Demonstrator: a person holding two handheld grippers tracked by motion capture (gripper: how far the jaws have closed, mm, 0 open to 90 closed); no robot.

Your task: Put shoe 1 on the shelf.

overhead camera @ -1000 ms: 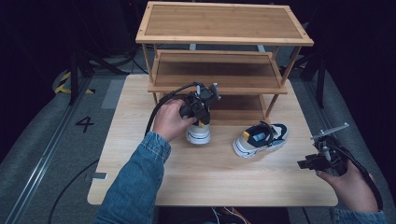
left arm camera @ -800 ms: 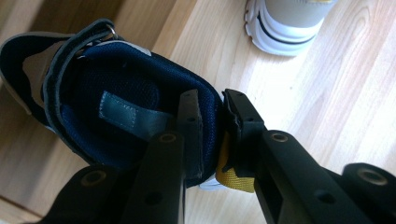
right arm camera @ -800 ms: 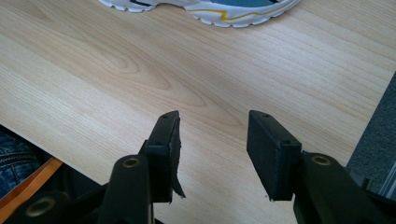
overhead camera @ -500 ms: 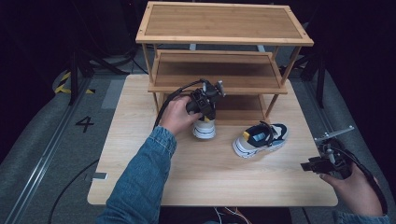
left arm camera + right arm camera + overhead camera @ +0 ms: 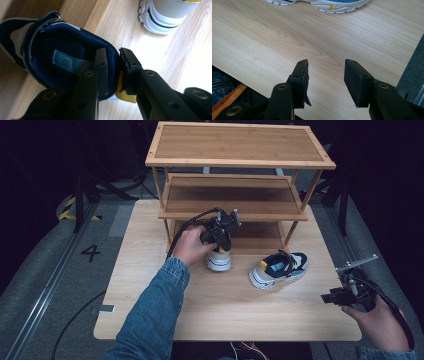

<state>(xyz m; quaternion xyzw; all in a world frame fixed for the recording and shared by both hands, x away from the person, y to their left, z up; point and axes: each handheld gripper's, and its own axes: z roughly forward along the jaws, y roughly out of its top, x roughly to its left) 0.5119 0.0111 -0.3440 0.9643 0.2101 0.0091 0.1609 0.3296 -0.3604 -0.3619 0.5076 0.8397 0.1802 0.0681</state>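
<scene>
Left gripper (image 5: pixel 220 240) is clamped on the heel collar of the navy, white-soled sneaker (image 5: pixel 65 60), one jaw inside the opening, one outside on the yellow heel tab (image 5: pixel 122 92). That shoe stands on the light wooden table (image 5: pixel 165 315), just in front of the bottom tier of the three-tier bamboo shoe rack (image 5: pixel 240 145). The second white, blue and yellow sneaker (image 5: pixel 278 269) lies to its right. Right gripper (image 5: pixel 334 297) hovers at the near right table edge, jaws half open, holding nothing.
</scene>
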